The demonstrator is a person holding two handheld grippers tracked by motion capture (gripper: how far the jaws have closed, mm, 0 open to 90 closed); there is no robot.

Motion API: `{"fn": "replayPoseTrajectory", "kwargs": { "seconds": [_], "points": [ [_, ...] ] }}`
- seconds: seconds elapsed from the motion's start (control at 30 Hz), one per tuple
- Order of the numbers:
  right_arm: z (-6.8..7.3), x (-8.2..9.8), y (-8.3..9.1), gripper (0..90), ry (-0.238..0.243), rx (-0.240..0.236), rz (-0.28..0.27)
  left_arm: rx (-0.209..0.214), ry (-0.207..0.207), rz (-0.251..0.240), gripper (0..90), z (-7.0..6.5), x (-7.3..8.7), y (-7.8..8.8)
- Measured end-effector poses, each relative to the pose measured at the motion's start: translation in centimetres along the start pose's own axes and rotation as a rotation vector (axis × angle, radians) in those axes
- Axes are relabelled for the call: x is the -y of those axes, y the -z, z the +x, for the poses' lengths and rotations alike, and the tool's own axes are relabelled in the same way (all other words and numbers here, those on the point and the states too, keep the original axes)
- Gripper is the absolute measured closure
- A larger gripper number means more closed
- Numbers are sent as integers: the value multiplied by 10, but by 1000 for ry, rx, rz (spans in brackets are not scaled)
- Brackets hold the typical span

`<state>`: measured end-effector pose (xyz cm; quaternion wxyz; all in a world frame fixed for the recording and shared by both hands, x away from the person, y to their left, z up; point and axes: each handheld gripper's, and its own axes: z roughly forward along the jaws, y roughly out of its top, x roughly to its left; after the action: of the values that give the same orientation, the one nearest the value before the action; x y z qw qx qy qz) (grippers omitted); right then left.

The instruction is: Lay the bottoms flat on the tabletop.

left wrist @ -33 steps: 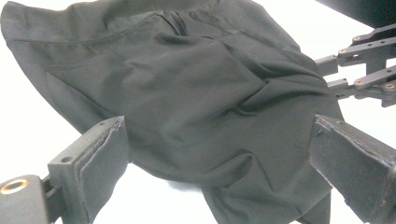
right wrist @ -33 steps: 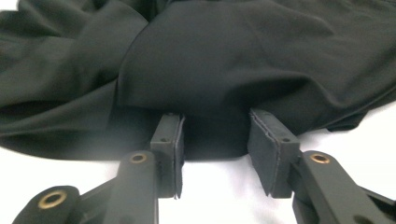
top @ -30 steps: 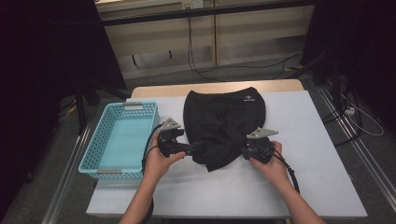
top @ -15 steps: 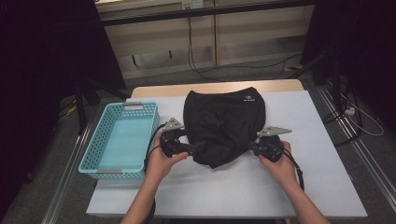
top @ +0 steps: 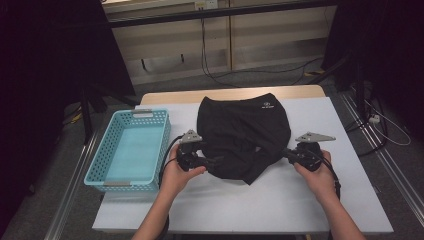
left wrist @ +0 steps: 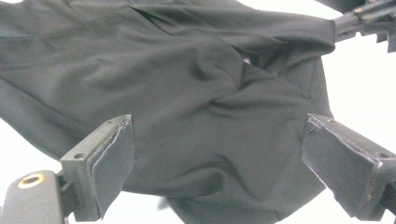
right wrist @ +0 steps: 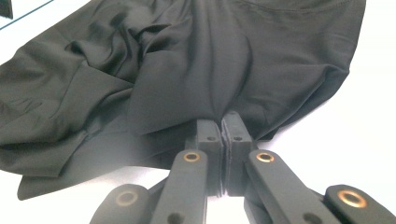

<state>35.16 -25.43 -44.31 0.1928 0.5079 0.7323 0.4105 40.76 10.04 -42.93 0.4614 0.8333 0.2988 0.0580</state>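
Pulling on the black shorts (top: pixel 243 132) has begun: the right gripper (right wrist: pixel 222 128) is clamped on their edge, while the left gripper (left wrist: pixel 219 158) stands wide apart, jaws either side of the cloth. The shorts lie bunched on the white table (top: pixel 280 205), probably to be folded, and the blue basket (top: pixel 131 150) waits beside them.

The black garment (top: pixel 243 132) lies crumpled on the white table, its near right edge pulled out sideways.
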Motion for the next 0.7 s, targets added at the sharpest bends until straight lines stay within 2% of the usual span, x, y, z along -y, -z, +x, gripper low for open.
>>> {"fn": "replayPoseTrajectory", "kwargs": {
  "seconds": [0.13, 0.3, 0.47, 0.6, 0.7],
  "points": [
    [3, 0, -2, 879, 35, 7, 15, 13, -10, 18, 159, -4, 4, -5],
    [1, 0, -3, 878, 20, 10, 6, 19, 4, 24, 238, -8, 9, -9],
    [5, -1, -5, 872, 25, -24, -5, 4, -20, 48, 280, -10, 14, -14],
    [11, -2, -5, 859, 49, -21, -1, -2, -47, 75, 329, -12, 17, -21],
    [12, -1, -5, 851, 41, -26, 0, 3, -62, 102, 391, -15, 18, -24]
  ]
}}
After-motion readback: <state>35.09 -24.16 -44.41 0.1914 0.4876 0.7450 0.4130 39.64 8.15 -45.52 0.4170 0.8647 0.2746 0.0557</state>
